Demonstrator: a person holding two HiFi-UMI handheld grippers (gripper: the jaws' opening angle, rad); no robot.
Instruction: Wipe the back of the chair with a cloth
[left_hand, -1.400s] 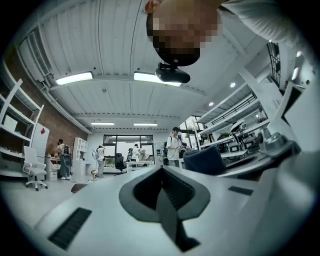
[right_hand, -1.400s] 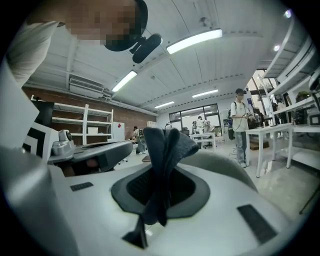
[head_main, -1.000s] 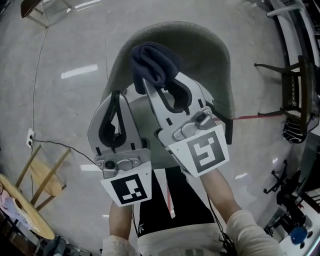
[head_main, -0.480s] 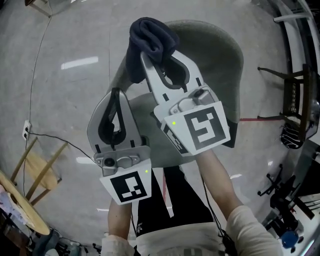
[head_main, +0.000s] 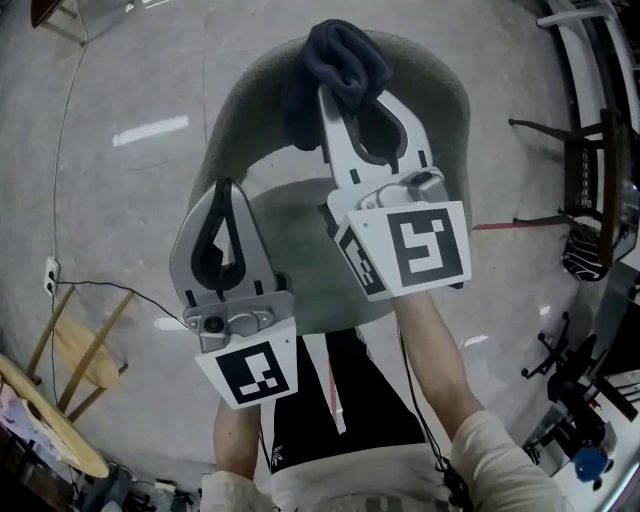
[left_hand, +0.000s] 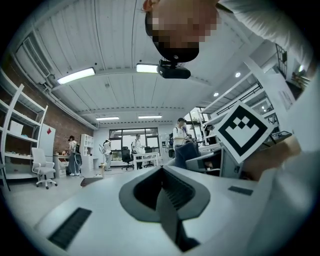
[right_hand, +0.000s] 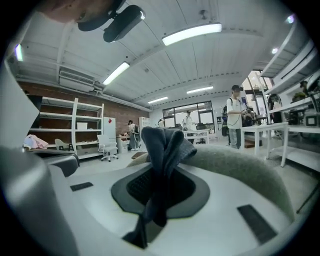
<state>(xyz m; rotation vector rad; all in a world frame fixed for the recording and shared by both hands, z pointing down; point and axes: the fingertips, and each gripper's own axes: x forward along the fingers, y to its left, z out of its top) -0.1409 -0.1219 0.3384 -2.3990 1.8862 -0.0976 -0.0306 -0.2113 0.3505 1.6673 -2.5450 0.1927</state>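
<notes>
Spotter: Nearest you, your left gripper (head_main: 226, 198) hangs over the near edge of the seat (head_main: 300, 235). Its jaws are pressed together with nothing between them.

Checker: Further out, your right gripper (head_main: 350, 98) is clamped tight on a fold of the dark cloth (head_main: 343, 55). The rest of the cloth bunches out past the jaw tips at the crest of the chair back (head_main: 445, 100).

Spotter: From overhead you can't quite tell whether the bundle presses on the rim or rides just above it. Your right gripper view only shows the grey back close behind the cloth.

Checker: That's the risk. You hold one pinched fold, so a hard drag along the fuzzy rim could tug it out of the jaws. It would then drop to the floor (head_main: 130, 200) beyond. Press too lightly and the wad may skim the crest and leave the back's face unwiped.

Spotter: Against a second ago, the cloth has travelled from the left shoulder of the rim to its middle. Your right arm has stretched further out with it.

Checker: Your left gripper has barely shifted.
</notes>
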